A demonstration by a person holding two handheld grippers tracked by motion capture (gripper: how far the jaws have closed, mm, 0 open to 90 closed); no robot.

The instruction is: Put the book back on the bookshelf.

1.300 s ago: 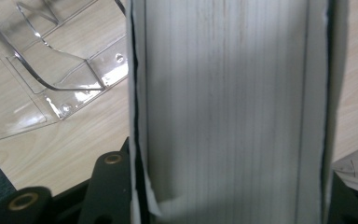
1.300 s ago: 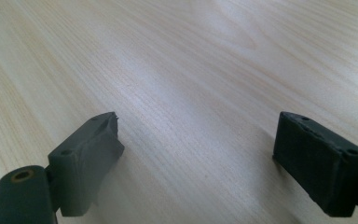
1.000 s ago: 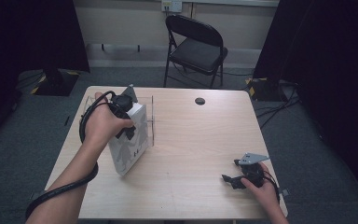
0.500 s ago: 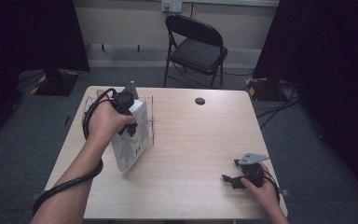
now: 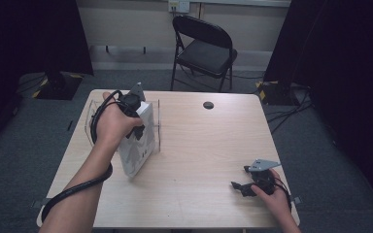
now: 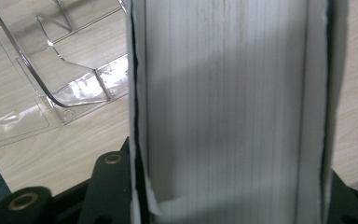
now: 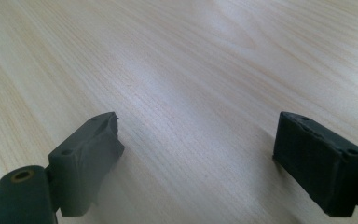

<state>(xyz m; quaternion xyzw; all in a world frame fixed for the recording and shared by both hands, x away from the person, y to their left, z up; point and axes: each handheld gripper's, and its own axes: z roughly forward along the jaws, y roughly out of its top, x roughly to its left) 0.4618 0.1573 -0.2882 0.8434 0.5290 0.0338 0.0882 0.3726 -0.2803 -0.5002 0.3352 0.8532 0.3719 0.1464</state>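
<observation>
We are gripping the book (image 5: pixel 137 145) with the left gripper (image 5: pixel 132 112), jaws clenched on its page edge, holding it tilted near the table's (image 5: pixel 204 160) left edge, just in front of the clear stand (image 5: pixel 156 127). The right gripper (image 5: pixel 248 185) is resting released near the front right corner, nothing between its jaws. To seat the book well, we are judging it best to keep it upright and lower it squarely into the stand's slot. We are reading no title or label; the cover is too blurred.
</observation>
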